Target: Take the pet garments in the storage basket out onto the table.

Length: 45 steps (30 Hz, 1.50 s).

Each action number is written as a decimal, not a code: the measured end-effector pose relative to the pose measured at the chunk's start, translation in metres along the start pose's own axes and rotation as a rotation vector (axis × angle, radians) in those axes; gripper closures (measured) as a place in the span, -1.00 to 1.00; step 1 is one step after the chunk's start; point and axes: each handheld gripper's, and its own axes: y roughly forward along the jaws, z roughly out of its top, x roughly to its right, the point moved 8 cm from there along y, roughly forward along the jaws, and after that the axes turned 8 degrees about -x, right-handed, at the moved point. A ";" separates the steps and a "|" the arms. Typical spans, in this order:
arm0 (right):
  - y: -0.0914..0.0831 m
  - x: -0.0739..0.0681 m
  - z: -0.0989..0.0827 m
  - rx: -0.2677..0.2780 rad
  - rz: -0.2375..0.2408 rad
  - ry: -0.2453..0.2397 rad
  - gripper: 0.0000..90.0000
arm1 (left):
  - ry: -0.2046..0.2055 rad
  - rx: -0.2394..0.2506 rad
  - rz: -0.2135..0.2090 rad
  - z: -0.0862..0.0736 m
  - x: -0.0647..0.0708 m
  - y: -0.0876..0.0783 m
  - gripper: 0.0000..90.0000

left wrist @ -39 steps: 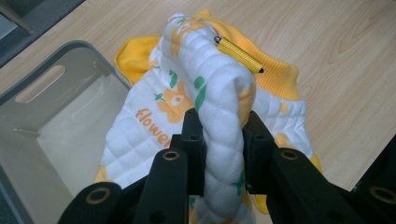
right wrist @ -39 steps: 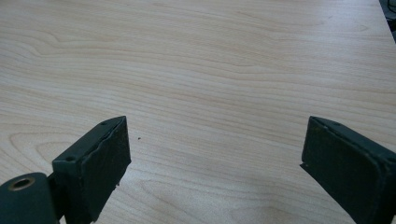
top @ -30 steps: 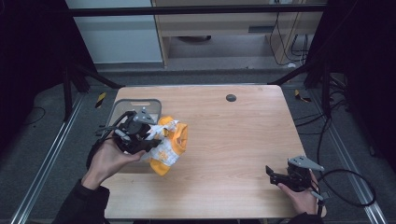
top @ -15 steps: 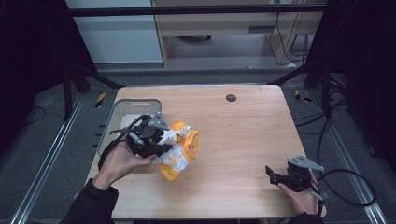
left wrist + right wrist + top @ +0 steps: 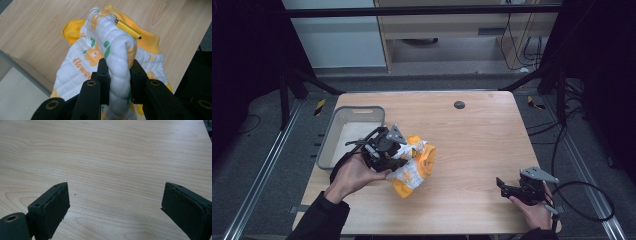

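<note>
High view, left to right: grey bin (image 5: 343, 134) at the table's (image 5: 477, 145) left edge, and just beside it the left gripper (image 5: 398, 156) — jaws clamped on a fold of the white-and-orange quilted garment (image 5: 414, 167), lifting it clear to carry, I'd judge. Far right, the right gripper (image 5: 507, 187) rests near the front edge — jaws wide apart, holding nothing, seemingly waiting its turn.
</note>
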 end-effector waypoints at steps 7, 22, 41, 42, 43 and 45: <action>0.000 0.000 0.000 0.001 0.001 0.001 -0.83 | 0.024 -0.009 -0.019 0.008 0.010 0.012 0.65; 0.000 0.000 0.000 0.000 0.002 -0.001 -0.83 | 0.050 -0.031 -0.045 0.013 0.020 0.035 0.65; 0.000 0.001 0.000 0.003 -0.001 -0.010 -0.83 | 0.075 -0.066 -0.072 0.014 0.029 0.070 0.65; 0.000 0.001 0.000 0.003 -0.001 -0.010 -0.83 | 0.075 -0.066 -0.072 0.014 0.029 0.070 0.65; 0.001 0.001 0.000 0.002 -0.001 -0.010 -0.83 | 0.075 -0.066 -0.075 0.014 0.029 0.071 0.65; 0.001 0.001 0.000 0.002 0.000 -0.011 -0.83 | 0.076 -0.070 -0.074 0.015 0.030 0.076 0.65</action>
